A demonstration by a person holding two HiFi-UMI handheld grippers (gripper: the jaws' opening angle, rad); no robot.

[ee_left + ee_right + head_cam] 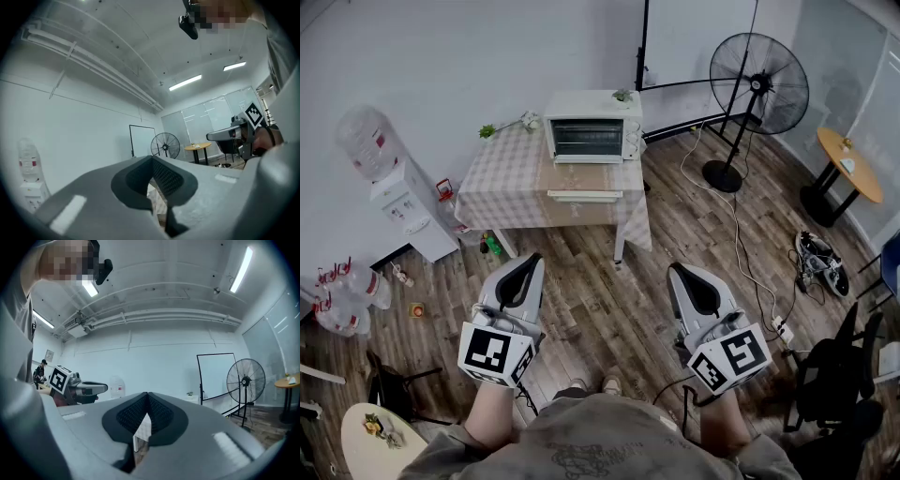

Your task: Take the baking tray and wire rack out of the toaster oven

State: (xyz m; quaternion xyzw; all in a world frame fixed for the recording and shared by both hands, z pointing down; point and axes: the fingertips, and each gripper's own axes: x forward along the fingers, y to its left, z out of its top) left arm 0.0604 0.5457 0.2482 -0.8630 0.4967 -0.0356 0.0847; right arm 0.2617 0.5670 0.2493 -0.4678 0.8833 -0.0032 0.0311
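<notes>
Currently, toaster oven: the white box-shaped toaster oven (592, 127) sits at the upper centre of the head view, at the back of a square table under a checked cloth (502, 187). Its glass door looks shut.
Tray and rack: neither can be made out; I judge both to be behind that door.
Left gripper (528, 262): low and left of centre, well apart from the table, with its jaws together on nothing (152, 158).
Right gripper (675, 270): low and right of centre, also with its tips meeting and empty (147, 394).
Risk, approach: a pale cable (736, 234) snakes down the wooden floor at the right. A step taken wide on that side could snag it.
Risk, door: pulling it with one gripper could drag the oven forward over the cloth, because nothing braces the body.
Risk, plant: a small green potted sprig (622, 95) rests on the oven's top, and a jolt could tip it off.
Risk, grip: both grippers must open before they reach the handle, or the tips will simply push it.
Count: one oven, one checked table, two grippers and one sprig on the oven. There is also one more sprig on the table (506, 126), one black standing fan (757, 89) and one cable. No tray or rack shows.
</notes>
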